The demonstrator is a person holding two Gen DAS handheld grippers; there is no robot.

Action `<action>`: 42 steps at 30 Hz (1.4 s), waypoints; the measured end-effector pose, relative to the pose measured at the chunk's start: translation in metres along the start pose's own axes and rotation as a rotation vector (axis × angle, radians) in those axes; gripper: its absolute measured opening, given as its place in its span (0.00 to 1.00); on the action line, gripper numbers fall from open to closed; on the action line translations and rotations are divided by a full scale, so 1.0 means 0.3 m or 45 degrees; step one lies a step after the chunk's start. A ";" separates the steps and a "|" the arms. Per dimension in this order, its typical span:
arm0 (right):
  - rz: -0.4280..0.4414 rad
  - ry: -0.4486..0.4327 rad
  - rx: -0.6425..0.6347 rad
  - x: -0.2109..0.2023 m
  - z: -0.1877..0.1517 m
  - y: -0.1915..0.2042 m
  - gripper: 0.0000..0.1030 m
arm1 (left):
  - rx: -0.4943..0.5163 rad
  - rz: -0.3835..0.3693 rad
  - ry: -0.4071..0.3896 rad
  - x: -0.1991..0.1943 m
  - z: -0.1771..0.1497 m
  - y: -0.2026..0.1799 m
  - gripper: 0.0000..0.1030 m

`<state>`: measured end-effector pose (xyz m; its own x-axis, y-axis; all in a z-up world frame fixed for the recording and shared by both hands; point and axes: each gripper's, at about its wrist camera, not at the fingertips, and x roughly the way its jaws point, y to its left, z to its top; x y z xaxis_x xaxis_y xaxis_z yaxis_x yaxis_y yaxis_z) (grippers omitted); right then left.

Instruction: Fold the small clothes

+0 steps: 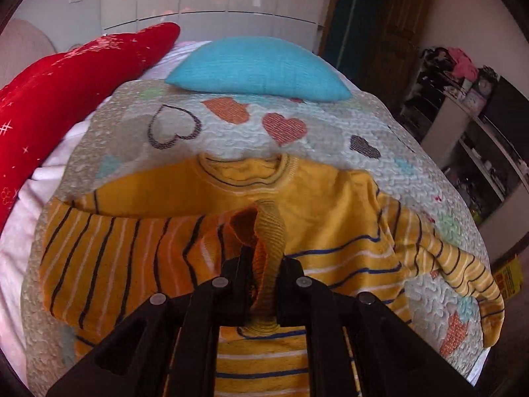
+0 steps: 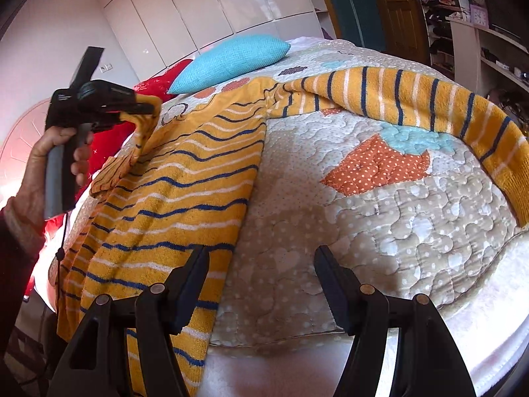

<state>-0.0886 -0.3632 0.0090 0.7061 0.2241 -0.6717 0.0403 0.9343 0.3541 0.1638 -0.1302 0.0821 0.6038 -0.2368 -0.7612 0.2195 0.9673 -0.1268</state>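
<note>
On the quilt [image 2: 380, 248], patterned with hearts, the yellow striped sweater [image 1: 324, 205] lies spread out, neck toward the blue pillow [image 1: 261, 69] at the quilt's far end. A sleeve [image 2: 413, 99] trails off beside the sweater's body. The left gripper [image 1: 264, 278] pinches the other sleeve's cuff [image 1: 269, 241] above the sweater. The right gripper [image 2: 261, 284] hangs spread wide, empty, just beside the sweater's hem.

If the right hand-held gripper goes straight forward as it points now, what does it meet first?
Most likely the quilted patchwork bedspread: the open right hand-held gripper points at bare quilt, beside the yellow striped sweater edge. Depth is uncertain.
</note>
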 end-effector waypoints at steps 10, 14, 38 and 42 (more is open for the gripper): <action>0.007 -0.003 0.016 -0.036 0.003 -0.014 0.69 | 0.013 -0.286 0.091 -0.081 -0.098 -0.054 0.53; 0.064 0.014 0.022 -0.030 0.009 0.016 0.69 | -0.038 -0.224 0.009 -0.275 -0.175 0.112 0.75; -0.630 -0.338 0.201 -0.370 0.077 -0.365 0.80 | -0.435 -0.014 0.101 -0.467 -0.746 0.527 0.75; -0.554 -0.247 0.230 -0.299 0.109 -0.473 0.69 | -0.420 -0.015 0.120 -0.442 -0.731 0.481 0.75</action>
<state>-0.1346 -0.5250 0.0402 0.7144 -0.2464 -0.6550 0.4691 0.8631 0.1869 -0.0527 0.0605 0.0253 0.5258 -0.2537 -0.8119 -0.0430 0.9453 -0.3233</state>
